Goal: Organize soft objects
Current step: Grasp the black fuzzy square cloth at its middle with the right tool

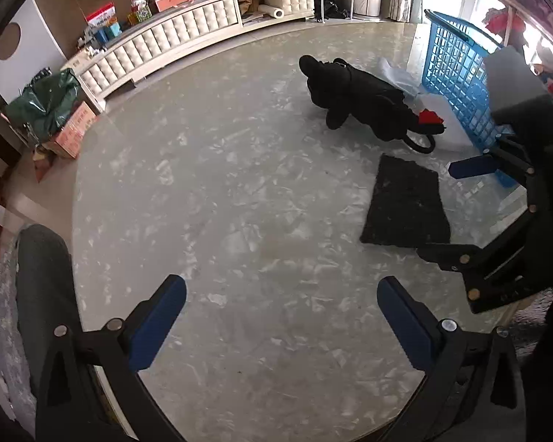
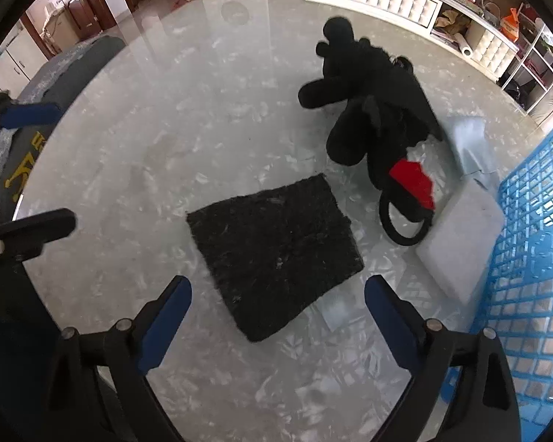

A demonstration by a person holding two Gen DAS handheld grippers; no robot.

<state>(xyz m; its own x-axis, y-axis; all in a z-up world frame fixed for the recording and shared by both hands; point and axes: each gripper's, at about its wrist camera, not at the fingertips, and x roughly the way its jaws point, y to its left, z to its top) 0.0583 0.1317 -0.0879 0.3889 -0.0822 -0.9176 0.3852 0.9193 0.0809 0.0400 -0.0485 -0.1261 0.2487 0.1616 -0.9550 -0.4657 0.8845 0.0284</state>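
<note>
A black plush toy (image 2: pixel 372 110) with a red patch (image 2: pixel 413 180) lies on the round glass table (image 2: pixel 147 147), toward its far right. Nearer to me a flat black fibrous pad (image 2: pixel 276 254) lies flat. A white foam block (image 2: pixel 461 243) rests against the blue mesh basket (image 2: pixel 527 276). My right gripper (image 2: pixel 278 326) hangs open just above the pad's near corner, its pads clear of it. My left gripper (image 1: pixel 282 316) is open over bare glass, left of the pad (image 1: pixel 405 204) and the toy (image 1: pixel 361 99). Each gripper shows in the other's view: the right gripper (image 1: pixel 457 210) and the left gripper (image 2: pixel 37 171).
The basket (image 1: pixel 457 84) stands along the table's right side, with a crumpled clear sheet (image 2: pixel 468 140) beside it. A grey wrapped chair (image 1: pixel 40 276) sits at the table's left rim. A white tufted cabinet (image 1: pixel 166 40) runs behind the table, with boxes and bags beside it on the floor.
</note>
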